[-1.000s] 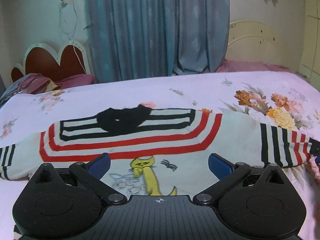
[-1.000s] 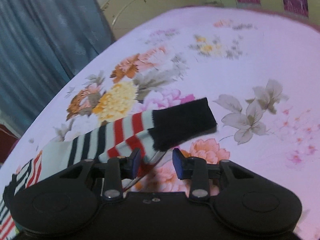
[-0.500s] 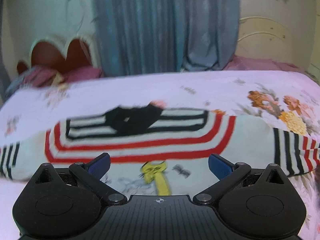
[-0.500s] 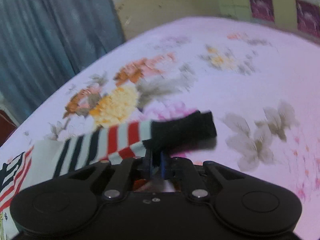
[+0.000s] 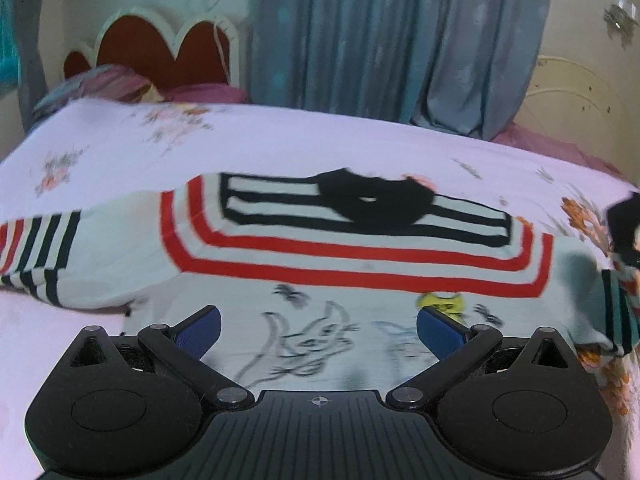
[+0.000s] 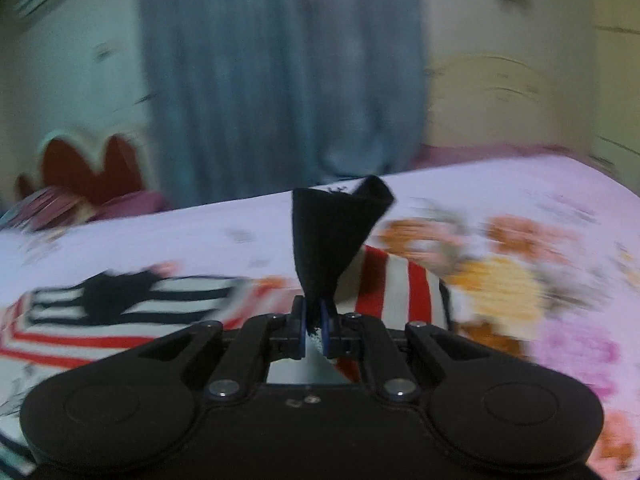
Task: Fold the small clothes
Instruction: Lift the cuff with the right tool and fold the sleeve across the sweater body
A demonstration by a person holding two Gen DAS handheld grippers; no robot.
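Observation:
A small white sweater [image 5: 360,256] with red and black stripes, a black collar and cat drawings lies spread on the bed. My left gripper [image 5: 318,326] is open and empty, low over its front hem. My right gripper [image 6: 314,322] is shut on the black cuff [image 6: 332,236] of the right sleeve and holds it lifted, with the striped sleeve [image 6: 396,284] trailing below. The raised cuff also shows at the right edge of the left wrist view [image 5: 622,228]. The left sleeve [image 5: 36,248] lies flat.
The bed has a pale pink floral sheet [image 5: 280,140]. A heart-shaped red headboard [image 5: 156,48] and pillows [image 5: 104,88] stand at the far left, a blue-grey curtain [image 5: 400,32] behind, and a cream bed end [image 5: 576,88] at the right.
My right gripper closed on the sleeve cuff, lifted it and swung left toward the sweater body. My left gripper shifted left along the hem, still open.

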